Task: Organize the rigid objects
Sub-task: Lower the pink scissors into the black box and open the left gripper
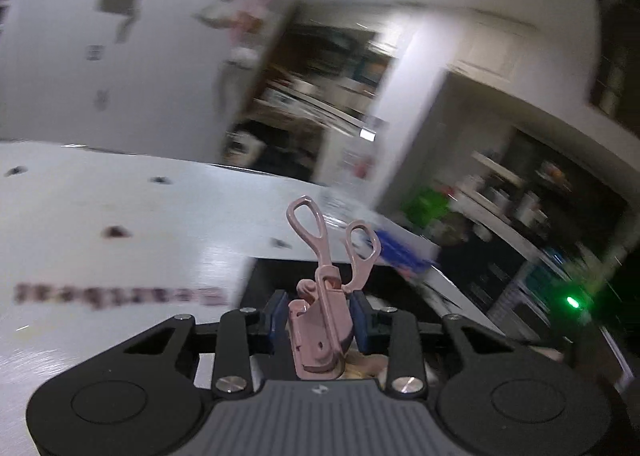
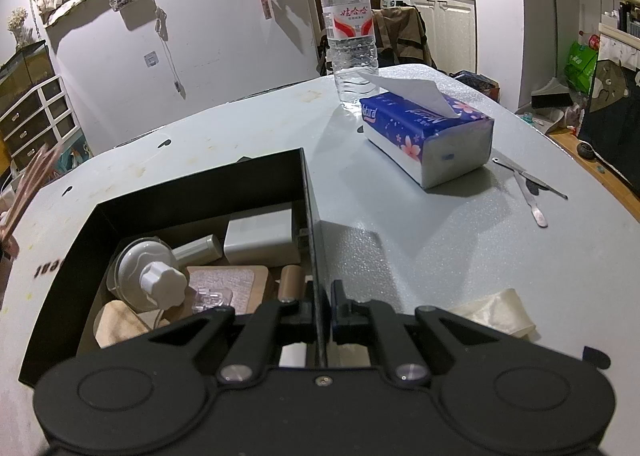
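Pink eyelash curler (image 1: 320, 320) clamped between left gripper (image 1: 320, 322) pads, handles up, above black box (image 2: 200, 183).
Right gripper (image 2: 320, 310) pinched shut on box's right wall; inside: white knobbed suction cup (image 2: 150, 276), white block (image 2: 260, 238), white tube (image 2: 198, 248), tan roll (image 2: 291, 282), wooden-edged pad (image 2: 228, 282).

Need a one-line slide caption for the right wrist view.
Right tongs clamp the black box's side wall on the white table, steadying it beside tissue pack and water bottle.
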Demonstrator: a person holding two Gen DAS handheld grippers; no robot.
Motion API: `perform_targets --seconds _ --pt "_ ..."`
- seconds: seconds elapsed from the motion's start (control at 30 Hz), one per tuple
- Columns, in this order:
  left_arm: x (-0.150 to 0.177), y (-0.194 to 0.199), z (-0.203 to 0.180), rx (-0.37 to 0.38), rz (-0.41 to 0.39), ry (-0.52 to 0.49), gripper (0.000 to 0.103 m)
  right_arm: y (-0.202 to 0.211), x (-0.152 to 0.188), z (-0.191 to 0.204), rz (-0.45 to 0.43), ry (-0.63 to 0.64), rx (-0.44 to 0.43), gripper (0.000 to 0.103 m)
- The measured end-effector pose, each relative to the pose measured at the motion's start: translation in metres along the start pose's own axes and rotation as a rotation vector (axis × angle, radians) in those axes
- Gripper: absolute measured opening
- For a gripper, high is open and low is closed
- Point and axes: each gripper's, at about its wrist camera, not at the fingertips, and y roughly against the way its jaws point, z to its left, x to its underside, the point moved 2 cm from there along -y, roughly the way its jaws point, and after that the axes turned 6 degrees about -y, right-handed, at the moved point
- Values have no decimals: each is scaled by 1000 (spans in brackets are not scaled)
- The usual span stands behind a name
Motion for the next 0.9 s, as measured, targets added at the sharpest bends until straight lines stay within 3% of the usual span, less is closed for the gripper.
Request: perform_targets --seconds 0.2,0.47,0.63,0.73,0.8,0.9 --pt "4 -48 -33 107 140 -89 35 0 0 0 0 0 1 6" --pt "3 -101 -51 122 248 -74 35 0 0 0 3 1 -1 6" --pt "5 -112 -51 88 242 -48 35 1 0 1 3 0 -2 6" --pt "5 -113 -49 78 272 -52 52 1 0 1 3 -1 -2 6" --pt "3 -110 -50 81 271 -65 75 1 0 1 4 0 -2 6" --pt "1 -104 -52 81 255 -85 79 1 0 1 5 0 -2 6"
